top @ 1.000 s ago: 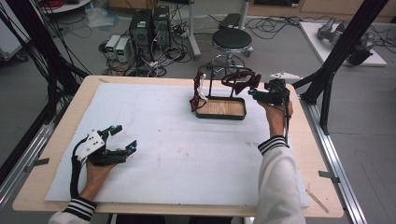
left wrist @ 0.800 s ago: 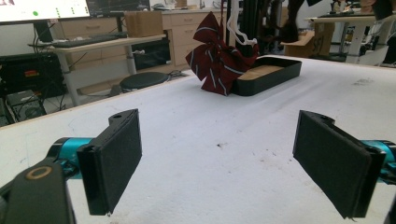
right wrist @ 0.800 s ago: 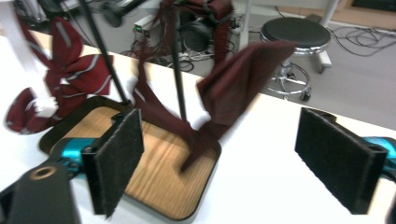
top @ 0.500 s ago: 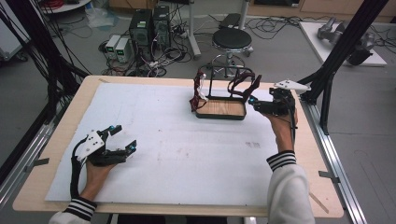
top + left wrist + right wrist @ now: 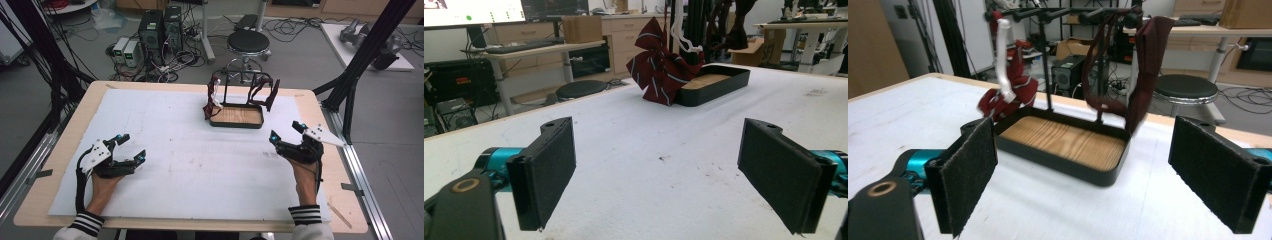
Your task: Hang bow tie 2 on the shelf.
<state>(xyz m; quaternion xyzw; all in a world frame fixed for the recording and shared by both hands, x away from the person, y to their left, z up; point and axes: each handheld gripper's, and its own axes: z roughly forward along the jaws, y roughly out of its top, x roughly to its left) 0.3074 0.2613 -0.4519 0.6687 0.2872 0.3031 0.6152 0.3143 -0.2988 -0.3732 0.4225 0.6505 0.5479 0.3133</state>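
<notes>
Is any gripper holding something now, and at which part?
Nothing is held. The left gripper and the right gripper are both open and empty, apart from the rack.

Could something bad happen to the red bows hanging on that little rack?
Maybe two things. The striped bow tie hangs low over the edge of the tray, so a gripper reaching in might snag it and drag it off. The rack looks thin and light, so a tug on the dark red piece hanging at its other end might tip or slide it. Both the left gripper and the right gripper are open and away from it now.
</notes>
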